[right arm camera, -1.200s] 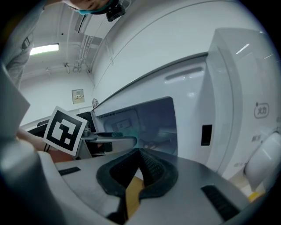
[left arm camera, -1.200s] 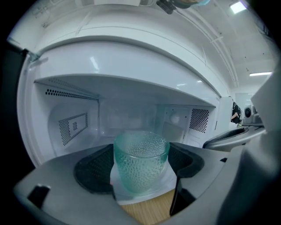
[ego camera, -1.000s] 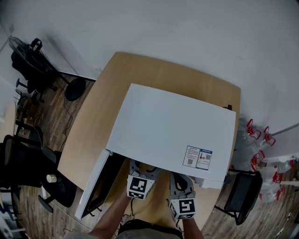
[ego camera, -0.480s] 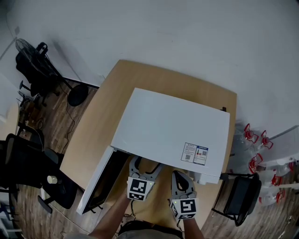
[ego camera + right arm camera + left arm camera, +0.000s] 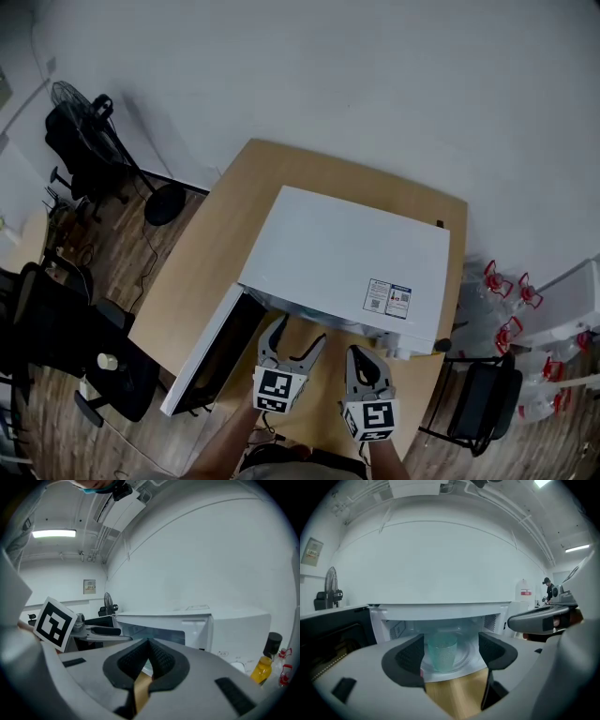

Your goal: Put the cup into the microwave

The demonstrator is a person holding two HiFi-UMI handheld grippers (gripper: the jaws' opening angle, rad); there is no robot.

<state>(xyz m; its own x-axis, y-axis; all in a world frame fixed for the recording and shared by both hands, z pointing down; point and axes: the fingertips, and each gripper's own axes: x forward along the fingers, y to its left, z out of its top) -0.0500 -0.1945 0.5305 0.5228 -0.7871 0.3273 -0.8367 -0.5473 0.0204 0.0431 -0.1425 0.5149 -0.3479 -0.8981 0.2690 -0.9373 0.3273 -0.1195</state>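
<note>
L tool [image 5: 301, 329] backed off microwave [image 5: 347, 258] | cup [image 5: 442, 652] pale-green, translucent, upright inside

A floor fan [image 5: 165, 204] stands beside the wooden table [image 5: 202, 262].

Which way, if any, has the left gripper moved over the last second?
Yes. The left gripper backed toward the person: its jaws, earlier under the microwave front edge, now clear it.

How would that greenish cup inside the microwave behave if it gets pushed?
The cup looks like thin, translucent plastic, so it is probably light. It is taller than wide with a narrower base, so a high push may tip it. Standing on the smooth glass turntable, it would likely slide.
</note>
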